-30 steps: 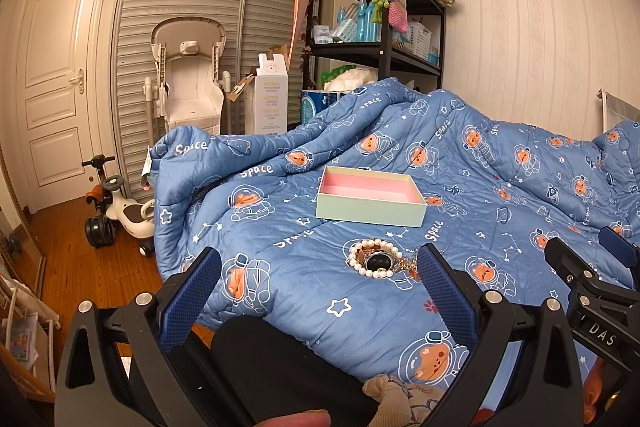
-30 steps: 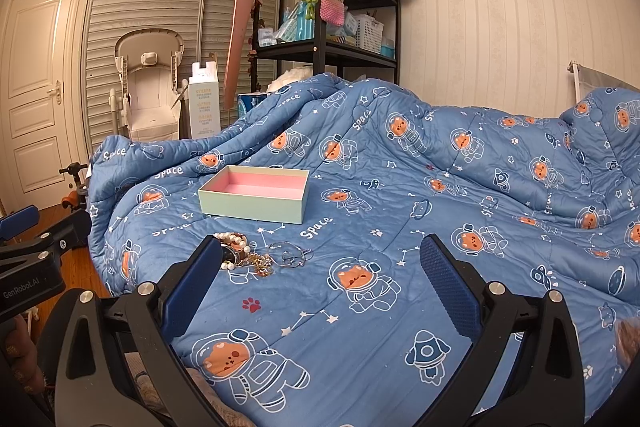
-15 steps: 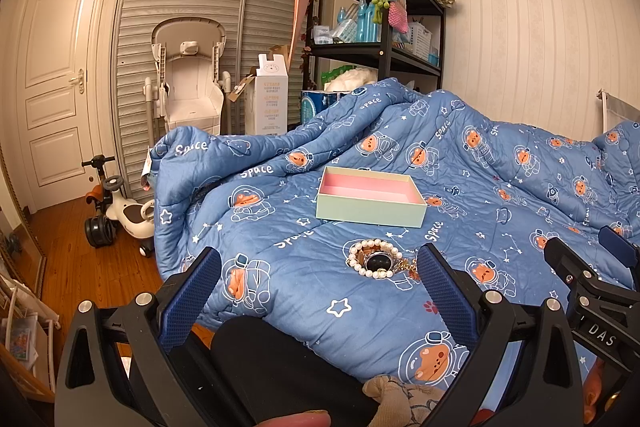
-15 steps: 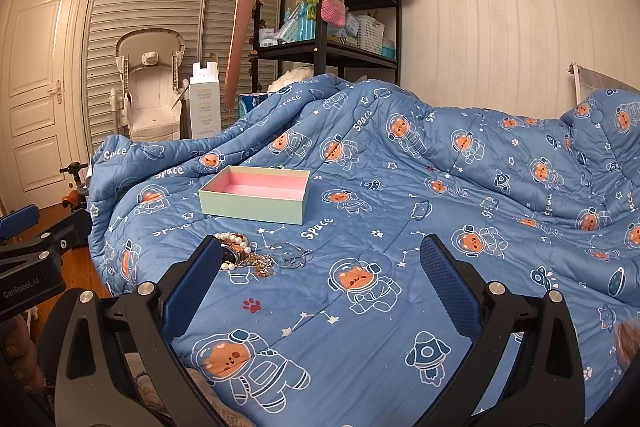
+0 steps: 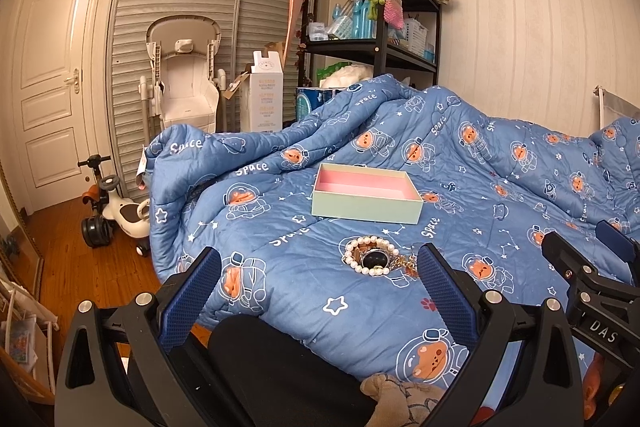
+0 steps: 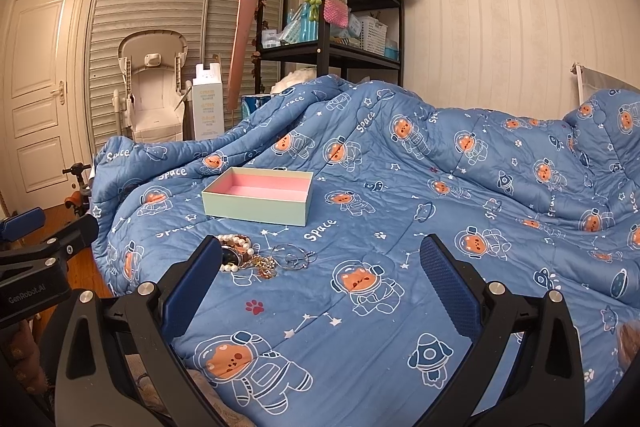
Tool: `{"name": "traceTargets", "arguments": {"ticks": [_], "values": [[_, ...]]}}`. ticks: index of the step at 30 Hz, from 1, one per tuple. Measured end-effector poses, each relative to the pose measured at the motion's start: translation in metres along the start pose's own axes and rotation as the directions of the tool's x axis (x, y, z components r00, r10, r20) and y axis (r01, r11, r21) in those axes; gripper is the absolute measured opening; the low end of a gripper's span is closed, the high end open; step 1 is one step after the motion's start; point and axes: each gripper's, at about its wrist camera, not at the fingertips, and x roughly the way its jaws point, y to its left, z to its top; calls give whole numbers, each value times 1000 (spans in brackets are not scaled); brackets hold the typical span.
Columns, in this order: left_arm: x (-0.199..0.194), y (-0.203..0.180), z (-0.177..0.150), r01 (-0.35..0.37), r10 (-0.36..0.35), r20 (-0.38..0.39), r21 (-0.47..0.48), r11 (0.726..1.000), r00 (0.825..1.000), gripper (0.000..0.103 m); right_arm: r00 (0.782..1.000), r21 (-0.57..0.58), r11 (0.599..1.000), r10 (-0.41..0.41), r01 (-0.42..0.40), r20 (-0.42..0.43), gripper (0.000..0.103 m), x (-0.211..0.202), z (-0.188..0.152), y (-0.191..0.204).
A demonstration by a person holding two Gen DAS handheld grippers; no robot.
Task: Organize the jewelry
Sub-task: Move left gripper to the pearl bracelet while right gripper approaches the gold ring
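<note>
Here both grippers, left (image 5: 318, 301) marked perhaps "GenRobot.AI", right (image 6: 320, 291) "DAS", gape empty above "Space" quilt (image 6: 400, 227)

The blue quilted comforter (image 5: 360, 311) carries the white printed word "Space" repeatedly. The black right gripper body (image 5: 600, 323) shows the white letters "DAS". The black left gripper body (image 6: 32, 293) reads "GenRobot.AI".

1. Open box (image 5: 366, 198): 1, pink inside.
2. Pearl bracelet (image 5: 370, 255): 1.
3. Watch (image 5: 375, 259): 1, dark dial.
4. Gold chain (image 6: 265, 264): 1 tangle, pieces uncountable.
5. Silver bangle (image 6: 294, 257): 1.
</note>
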Motion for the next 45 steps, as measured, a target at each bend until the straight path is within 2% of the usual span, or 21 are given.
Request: {"name": "traceTargets", "arguments": {"ticks": [3,5,8,11,13,15,20,25,27,31,36,38,41,45], "values": [[7,1,2,27,-27,-23,1,1000,999,96,999,3,999,48,-48,-25,98,9,0,0],[13,0,5,40,-40,-48,2,999,998,96,993,10,996,94,-94,-73,98,20,-1,0],[22,1,8,79,-77,-55,28,997,995,96,978,24,988,152,-151,-143,98,38,-4,-3],[38,-2,9,101,-94,-97,76,992,991,96,963,3,983,182,-185,-198,98,56,-6,-2],[51,0,7,141,-129,-149,76,987,980,96,950,-23,977,201,-212,-239,98,71,-6,-1],[66,5,5,150,-137,-190,59,987,972,96,937,-44,972,211,-232,-279,98,86,-7,-1],[96,13,-1,173,-165,-270,6,985,949,96,887,-50,950,269,-309,-376,98,118,-9,-1],[119,16,-6,191,-190,-323,-26,981,927,85,851,-52,933,302,-357,-429,98,139,-14,4],[127,16,-8,207,-206,-348,-33,978,915,78,830,-35,922,329,-385,-450,95,146,-16,5],[148,16,-13,228,-226,-394,-42,973,891,59,783,-1,898,384,-441,-489,77,161,-23,11],[175,16,-12,251,-258,-429,-72,965,866,48,739,74,896,406,-438,-538,63,186,-30,11],[185,15,-10,263,-268,-434,-72,962,860,45,728,91,896,409,-435,-550,58,193,-33,10],[197,15,-9,276,-279,-448,-74,958,849,43,717,98,896,408,-432,-565,57,202,-37,13],[214,17,-12,283,-300,-476,-110,953,827,42,709,113,902,401,-417,-580,54,211,-43,13]]}}
